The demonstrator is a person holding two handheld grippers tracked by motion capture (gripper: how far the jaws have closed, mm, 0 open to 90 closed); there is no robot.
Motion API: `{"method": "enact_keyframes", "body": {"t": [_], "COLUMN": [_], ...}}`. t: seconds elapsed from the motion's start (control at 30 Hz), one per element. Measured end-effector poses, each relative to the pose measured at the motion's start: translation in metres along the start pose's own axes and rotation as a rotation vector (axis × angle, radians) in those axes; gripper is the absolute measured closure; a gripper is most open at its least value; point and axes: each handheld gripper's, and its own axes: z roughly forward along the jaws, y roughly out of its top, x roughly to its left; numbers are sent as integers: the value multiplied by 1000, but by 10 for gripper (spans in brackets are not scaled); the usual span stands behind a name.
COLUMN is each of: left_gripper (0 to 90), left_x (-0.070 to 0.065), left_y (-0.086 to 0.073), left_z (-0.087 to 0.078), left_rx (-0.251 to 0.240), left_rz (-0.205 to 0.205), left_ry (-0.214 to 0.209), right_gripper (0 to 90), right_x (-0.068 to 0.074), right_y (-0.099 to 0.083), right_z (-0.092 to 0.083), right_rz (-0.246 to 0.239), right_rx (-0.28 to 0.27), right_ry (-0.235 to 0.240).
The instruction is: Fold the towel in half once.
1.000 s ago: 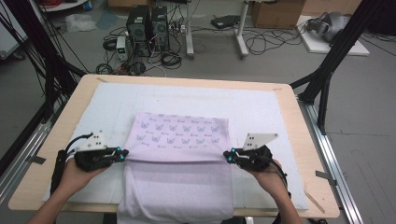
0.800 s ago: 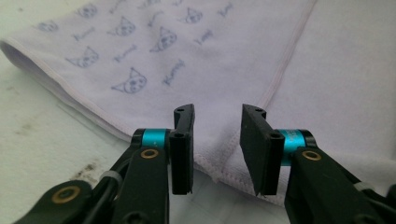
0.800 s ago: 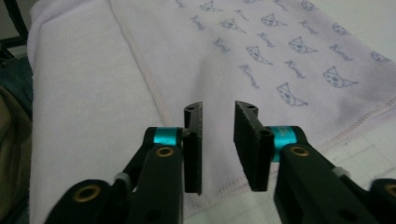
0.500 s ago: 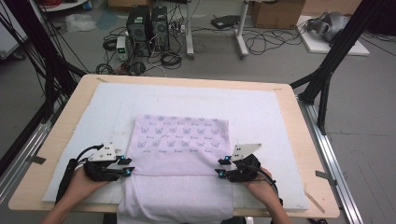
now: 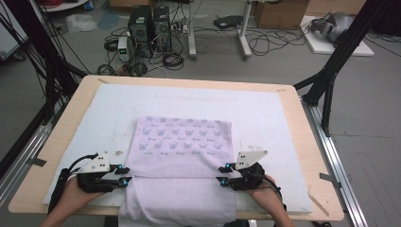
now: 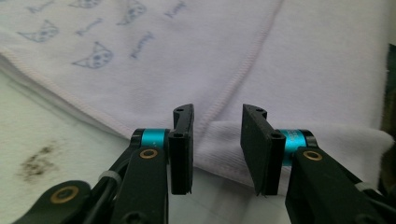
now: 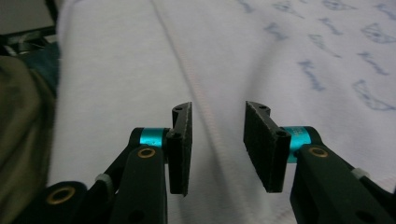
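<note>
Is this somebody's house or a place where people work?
It looks like a lab or workshop, not a home. Computer towers and tangled cables sit on a bare grey floor, and black frame poles stand around the wooden table with its towel.

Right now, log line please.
left gripper: open, just released | right gripper: open, just released | towel: folded on table

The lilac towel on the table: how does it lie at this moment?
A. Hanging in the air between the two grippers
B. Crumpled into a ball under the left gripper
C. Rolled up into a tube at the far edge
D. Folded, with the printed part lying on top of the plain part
D: in the high view the towel lies flat on the white mat, its cat-printed layer folded over the plain part nearest the person.
</note>
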Motion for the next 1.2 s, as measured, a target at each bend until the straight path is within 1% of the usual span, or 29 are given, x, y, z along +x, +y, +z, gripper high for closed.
{"method": "enact_keyframes", "body": {"t": [0.07, 0.13, 0.2, 0.23, 0.27, 0.3, 0.37, 0.47, 0.53, 0.6, 0.63, 0.67, 0.7, 0.77, 0.83, 0.87, 0.9, 0.93, 0.97, 1.0, 1.03, 1.07, 1.13, 1.17, 1.2], "left_gripper": [645, 661, 729, 838, 868, 880, 887, 889, 890, 896, 882, 809, 781, 737, 706, 720, 756, 816, 869, 876, 881, 883, 883, 882, 878], "left_x": [-4, -7, -10, -11, -13, -13, -12, -11, -12, -14, -15, -17, -18, -22, -25, -26, -26, -25, -26, -26, -26, -27, -27, -27, -26], "left_y": [-2, -5, -8, -8, -7, -7, -8, -13, -17, -17, -17, -16, -15, -13, -13, -14, -14, -14, -14, -14, -14, -15, -17, -18, -18], "left_z": [3, 7, 7, 7, 6, 6, 2, -7, -13, -18, -19, -18, -17, -13, -6, -4, -3, -4, -4, -4, -5, -5, -7, -8, -9], "left_rx": [16, 40, 32, 37, 41, 46, 55, 71, 60, 53, 39, 32, 33, 42, 71, 72, 59, 65, 63, 63, 68, 56, 53, 51, 47], "left_rz": [7, 21, 46, 59, 62, 65, 57, 49, 36, 42, 36, 30, 37, 54, 75, 89, 84, 90, 88, 83, 92, 79, 72, 64, 60], "left_ry": [-16, -24, -21, -24, -22, -22, -24, -10, -5, -7, -16, -33, -43, -61, -72, -75, -77, -84, -81, -80, -78, -75, -82, -85, -86], "right_gripper": [628, 627, 627, 626, 625, 625, 625, 625, 626, 626, 626, 626, 626, 626, 643, 673, 725, 788, 843, 871, 878, 880, 879, 873, 847], "right_x": [4, 9, 13, 14, 15, 16, 15, 17, 18, 19, 19, 20, 20, 21, 22, 22, 23, 23, 24, 24, 25, 25, 24, 24, 23], "right_y": [-3, -5, -7, -8, -9, -10, -12, -13, -14, -15, -15, -16, -16, -17, -17, -17, -18, -18, -19, -19, -19, -20, -20, -20, -20], "right_z": [1, 1, 1, 0, 0, 0, 0, -2, -3, -3, -3, -3, -3, -1, -1, -1, -1, -2, -2, -2, -3, -4, -5, -6, -7], "right_rz": [-6, -18, -23, -23, -24, -25, -21, -21, -25, -31, -31, -29, -30, -30, -38, -43, -48, -47, -54, -52, -55, -59, -51, -50, -45], "right_rx": [9, 28, 34, 35, 40, 44, 51, 49, 51, 60, 67, 66, 69, 76, 82, 85, 81, 83, 84, 83, 81, 87, 88, 87, 82], "right_ry": [19, 26, 34, 34, 38, 38, 36, 38, 39, 41, 42, 44, 46, 46, 46, 41, 40, 49, 62, 70, 65, 73, 80, 80, 87]}}
